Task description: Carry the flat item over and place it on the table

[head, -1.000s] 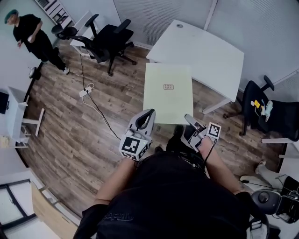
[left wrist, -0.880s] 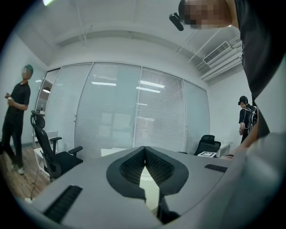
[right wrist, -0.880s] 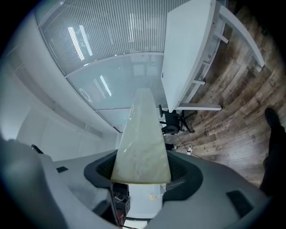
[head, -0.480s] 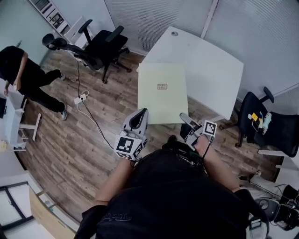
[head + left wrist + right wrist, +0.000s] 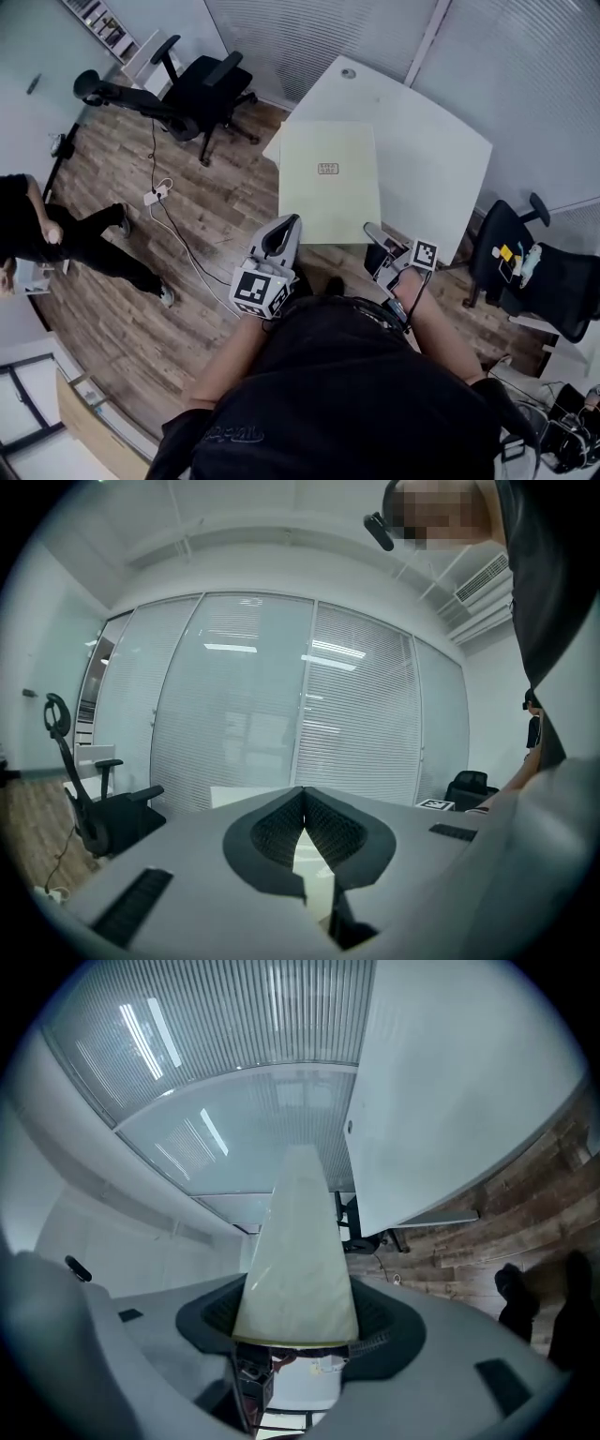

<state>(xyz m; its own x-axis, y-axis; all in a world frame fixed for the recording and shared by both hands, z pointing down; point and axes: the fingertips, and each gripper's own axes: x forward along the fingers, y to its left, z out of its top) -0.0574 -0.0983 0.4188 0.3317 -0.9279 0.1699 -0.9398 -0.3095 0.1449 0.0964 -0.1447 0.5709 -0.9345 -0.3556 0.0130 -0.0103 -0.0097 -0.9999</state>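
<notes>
- The broad white table with a curved edge now fills twelve to two o'clock. It sits closer than a second ago, so the carrier is closing in.
- The pale cream flat rectangular board rides out front at twelve o'clock. Its far end now overlaps the table's near corner, where before it hung over the wood-plank floor. It looks airborne, not yet resting.
- A dark-clothed bystander has walked from eleven round to nine o'clock, well apart from the route.
- The left gripper is clenched on the board's near-left corner, with a pale sliver showing between its pads.
- The right gripper clamps the near-right corner.
- Probably a few more steps, then lowering.
</notes>
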